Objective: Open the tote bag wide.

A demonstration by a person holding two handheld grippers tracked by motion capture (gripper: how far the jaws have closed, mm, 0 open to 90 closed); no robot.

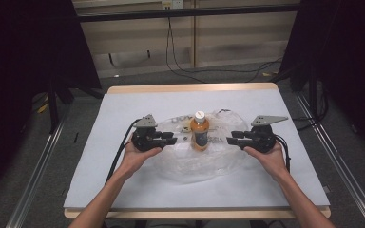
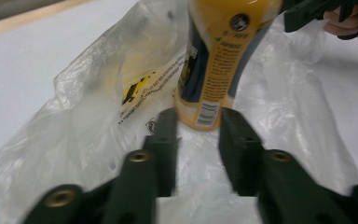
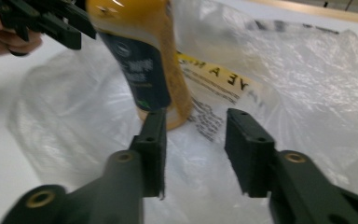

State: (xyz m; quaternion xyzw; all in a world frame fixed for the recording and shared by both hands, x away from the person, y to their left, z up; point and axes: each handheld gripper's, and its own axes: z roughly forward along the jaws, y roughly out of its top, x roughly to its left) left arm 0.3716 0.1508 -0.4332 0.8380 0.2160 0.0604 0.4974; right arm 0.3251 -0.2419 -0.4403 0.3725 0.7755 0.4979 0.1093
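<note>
High view: an orange bottle (image 1: 199, 131) stands upright, white cap up, long axis vertical, on a crinkled clear plastic bag (image 1: 190, 164) between the two sets of fingers. Left gripper (image 1: 170, 138) and right gripper (image 1: 232, 137) each point at it, black jaws apart with nothing between them. A dark glossy label wraps its rounded body.

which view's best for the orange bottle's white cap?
High view. It shows the whole orange bottle standing upright on the clear plastic bag, with its white cap on top. The left gripper view and right gripper view crop the bottle above the label, so the cap is cut off.
</note>
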